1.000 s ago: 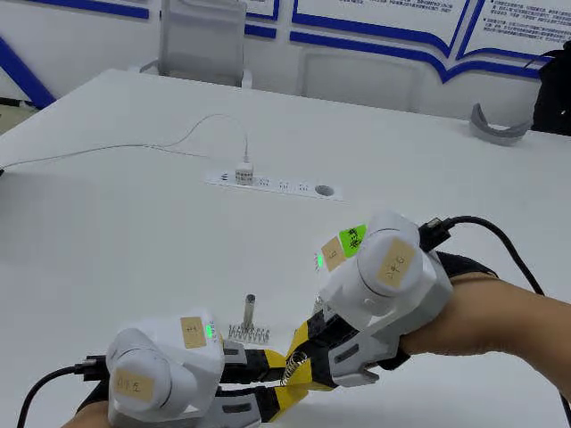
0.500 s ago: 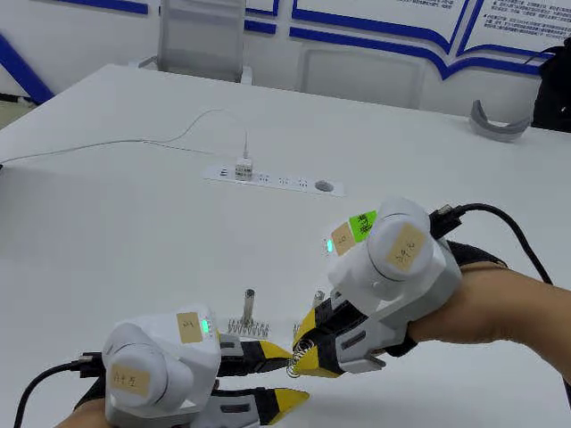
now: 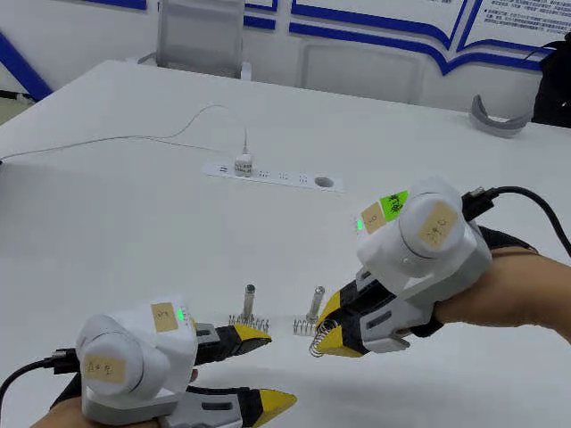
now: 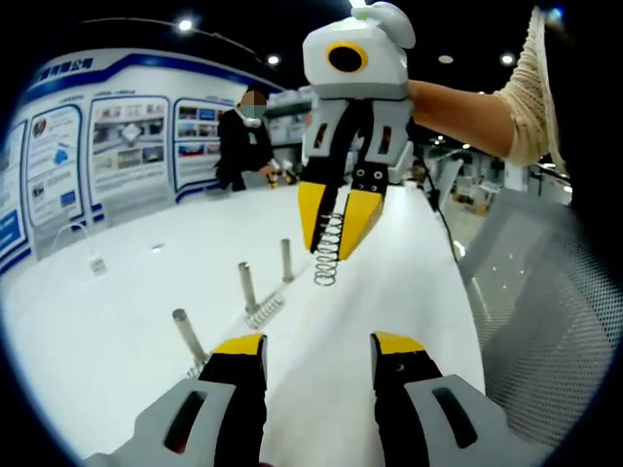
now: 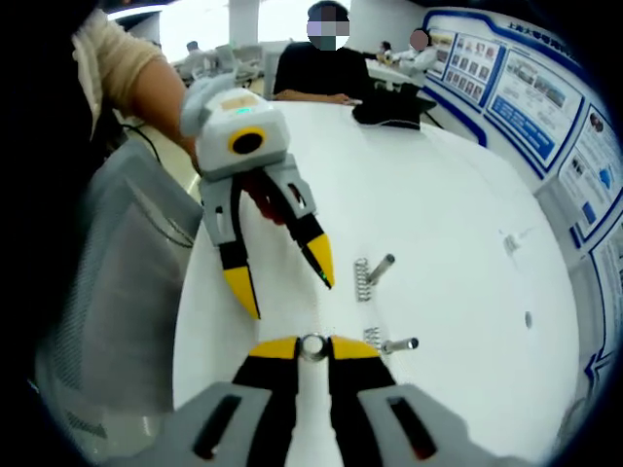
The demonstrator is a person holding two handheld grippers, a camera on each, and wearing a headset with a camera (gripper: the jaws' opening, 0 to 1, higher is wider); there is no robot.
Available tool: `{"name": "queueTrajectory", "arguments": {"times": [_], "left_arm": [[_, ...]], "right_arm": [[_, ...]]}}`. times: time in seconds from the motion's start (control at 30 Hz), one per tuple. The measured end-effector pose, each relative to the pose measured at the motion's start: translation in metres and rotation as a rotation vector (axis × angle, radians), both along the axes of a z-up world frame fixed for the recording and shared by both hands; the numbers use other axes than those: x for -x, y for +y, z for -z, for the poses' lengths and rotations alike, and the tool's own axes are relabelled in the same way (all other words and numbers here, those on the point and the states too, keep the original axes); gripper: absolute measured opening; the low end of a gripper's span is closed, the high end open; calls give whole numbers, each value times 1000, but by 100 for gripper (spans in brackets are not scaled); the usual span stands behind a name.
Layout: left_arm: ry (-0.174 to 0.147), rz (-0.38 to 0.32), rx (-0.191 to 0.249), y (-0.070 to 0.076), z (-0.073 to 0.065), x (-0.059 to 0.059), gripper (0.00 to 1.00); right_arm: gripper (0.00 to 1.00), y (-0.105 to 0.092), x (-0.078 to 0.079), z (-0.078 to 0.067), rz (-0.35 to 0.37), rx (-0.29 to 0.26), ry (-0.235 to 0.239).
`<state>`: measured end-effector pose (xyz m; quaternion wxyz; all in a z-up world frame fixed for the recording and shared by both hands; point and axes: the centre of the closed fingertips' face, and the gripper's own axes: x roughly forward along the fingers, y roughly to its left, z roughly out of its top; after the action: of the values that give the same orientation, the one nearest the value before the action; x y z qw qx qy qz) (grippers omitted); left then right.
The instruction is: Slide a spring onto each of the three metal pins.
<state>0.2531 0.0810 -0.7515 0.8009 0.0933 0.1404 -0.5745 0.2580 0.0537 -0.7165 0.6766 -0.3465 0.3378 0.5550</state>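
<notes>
Spring (image 4: pixel 329 248) pinched in right gripper (image 3: pixel 332 332); left gripper (image 3: pixel 272 368) gapes empty. Two pins (image 3: pixel 249 299) have springs (image 3: pixel 247 322) at base; far pin (image 4: pixel 286 260) appears bare, awaiting one.

Pulling away to the right with the right gripper (image 3: pixel 335 332), spring (image 3: pixel 322 340) pinched at the tips and carried clear of the left gripper (image 3: pixel 273 367). No longer tip to tip as a second ago. Uncovering a second pin (image 3: pixel 316 301) behind, upright, just beside the dangling spring.
</notes>
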Motion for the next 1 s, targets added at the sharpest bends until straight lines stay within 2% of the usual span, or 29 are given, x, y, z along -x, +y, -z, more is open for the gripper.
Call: {"name": "queueTrajectory", "arguments": {"times": [0.63,1.0], "left_arm": [[21,-97,8,25,1,-11,58],[26,-129,12,32,2,-16,63]], "right_arm": [[12,-35,-21,-15,98,8,-22],[12,-60,-38,-26,159,26,-46]]}}
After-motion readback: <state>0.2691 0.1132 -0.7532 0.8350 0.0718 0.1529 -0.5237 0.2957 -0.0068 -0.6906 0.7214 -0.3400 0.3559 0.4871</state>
